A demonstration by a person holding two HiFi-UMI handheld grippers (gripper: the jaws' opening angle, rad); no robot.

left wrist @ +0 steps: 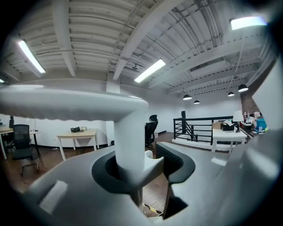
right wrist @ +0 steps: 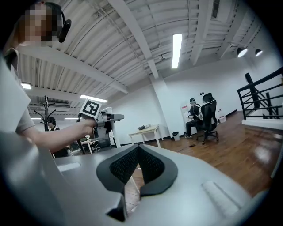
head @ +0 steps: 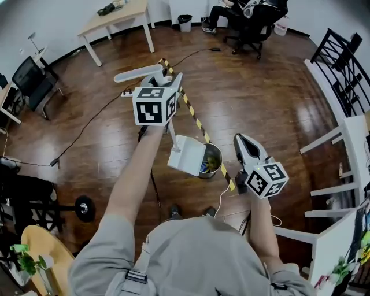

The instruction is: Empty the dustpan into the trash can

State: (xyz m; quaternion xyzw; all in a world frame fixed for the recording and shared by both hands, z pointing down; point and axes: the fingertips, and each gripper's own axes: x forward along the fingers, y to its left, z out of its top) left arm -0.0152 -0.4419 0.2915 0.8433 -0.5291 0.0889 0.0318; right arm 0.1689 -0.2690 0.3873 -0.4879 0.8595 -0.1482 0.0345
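1. While the person stands on the wooden floor (head: 260,87), the left gripper (head: 166,81) is raised in front of the body, with its marker cube turned toward the head camera.
2. Left gripper: clamped on the upright white shaft of the dustpan (head: 188,155), just below the flat cross-grip at the top. The left gripper view shows the shaft seated between both pads.
3. Dustpan: it hangs from that shaft, and its white pan sits low at the left rim of the trash can (head: 214,165). In the head view the pan overlaps the rim; whether the two touch cannot be told.
4. Trash can: round and metallic, standing on the floor just beyond the person's feet, between the two grippers. Yellow-green and blue rubbish lies inside.
5. Right gripper (head: 241,141): held just right of the trash can, pads pressed together at their tips, with nothing between them.
6. Striped pole (head: 193,115): yellow and black, running diagonally from far left to near right, passing the dustpan shaft and the trash can.
7. Background: a wooden table (head: 115,17) at far left, a seated person (head: 248,17) on an office chair at the far side, and a black chair (head: 32,81) at left.
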